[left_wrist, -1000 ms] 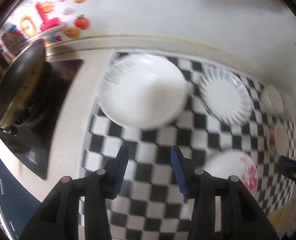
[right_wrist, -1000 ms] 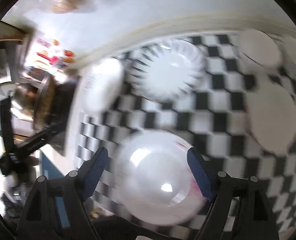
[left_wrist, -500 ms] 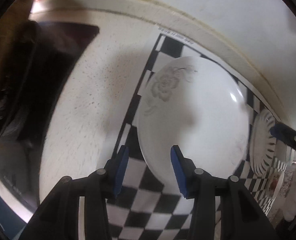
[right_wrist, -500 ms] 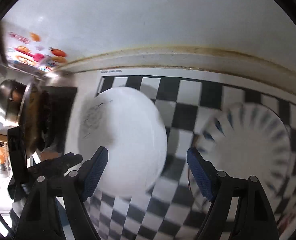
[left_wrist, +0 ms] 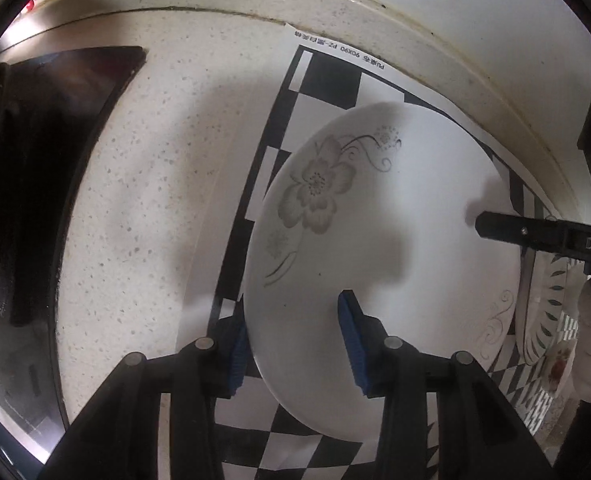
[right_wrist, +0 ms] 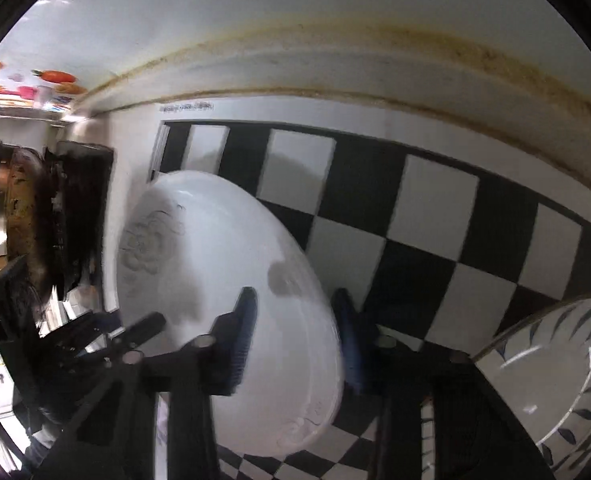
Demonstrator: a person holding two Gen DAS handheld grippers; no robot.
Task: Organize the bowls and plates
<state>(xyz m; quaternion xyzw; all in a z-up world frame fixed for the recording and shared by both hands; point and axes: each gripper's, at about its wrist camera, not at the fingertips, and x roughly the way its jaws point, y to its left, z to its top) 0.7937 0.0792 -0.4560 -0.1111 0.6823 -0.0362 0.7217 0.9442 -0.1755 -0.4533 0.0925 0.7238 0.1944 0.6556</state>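
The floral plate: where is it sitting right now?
The floral plate lies on the checkered mat near its corner by the stove. The left gripper and right gripper straddle opposite rims, closing.

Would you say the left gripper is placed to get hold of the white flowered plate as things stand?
Probably yes. The left gripper already straddles the flowered plate's near rim, one blue pad outside and one over the plate, jaws closing. Nothing lies between; the right gripper straddles the opposite rim, clear of it.
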